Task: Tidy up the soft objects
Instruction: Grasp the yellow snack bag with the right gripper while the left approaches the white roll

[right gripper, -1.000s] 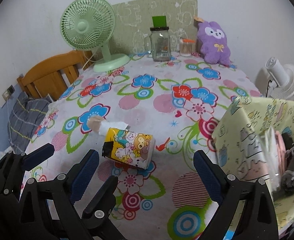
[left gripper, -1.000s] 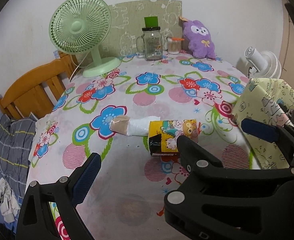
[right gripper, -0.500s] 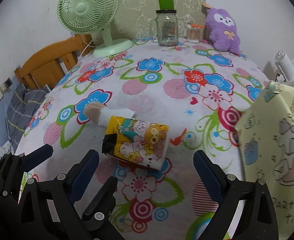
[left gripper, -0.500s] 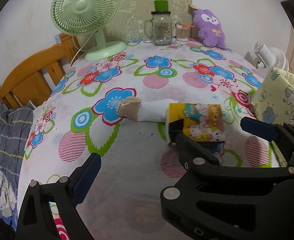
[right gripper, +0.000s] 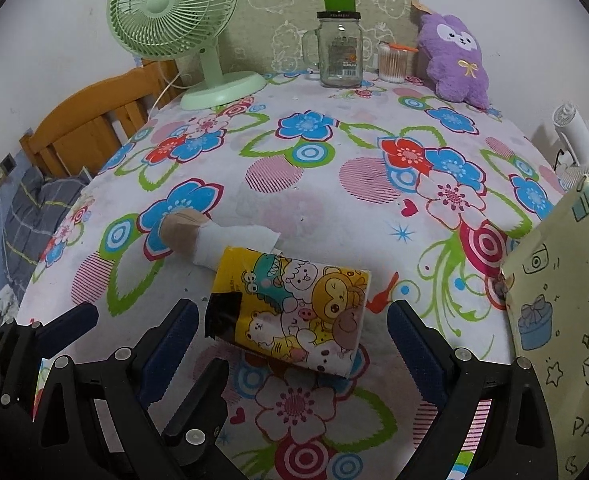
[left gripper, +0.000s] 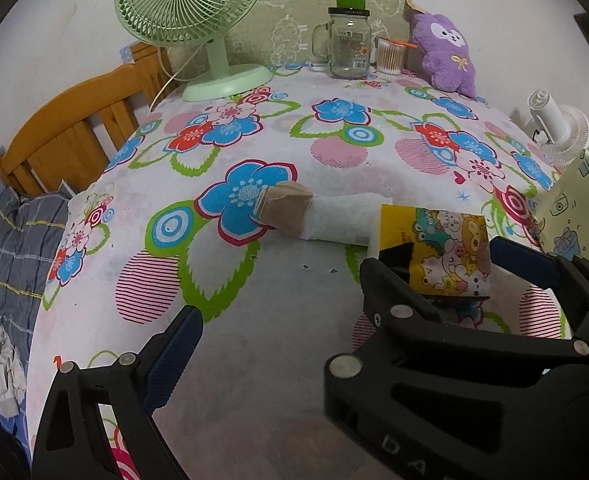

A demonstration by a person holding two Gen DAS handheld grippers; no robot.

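1. The right gripper (right gripper: 290, 344) is closing in around a yellow cartoon-print tissue pack (right gripper: 294, 312) lying on its side on the flower-patterned bench (right gripper: 334, 168). The pack is sitting between the blue pads, which are not yet touching it.

2. The left gripper (left gripper: 278, 312) is hovering just beside it with its jaws apart and nothing between them. Its right finger is crowding the pack's black-edged end.

3. A white roll with a tan taped end (right gripper: 210, 240) is lying right behind the pack, apparently touching it. A skewed closing would likely nudge that roll along, or trap its loose white flap.

4. The pack looks soft and its wrapper slick. Pads meeting it off-centre could crush one end and let the other droop or slide out on lifting.

5. The two grippers are working close together, and a collision between their fingers seems a real risk if both press in at once.

6. A pale yellow printed fabric bin (right gripper: 566, 312) is standing near on the right, probably the destination. A low carry could clip its rim and tip it.
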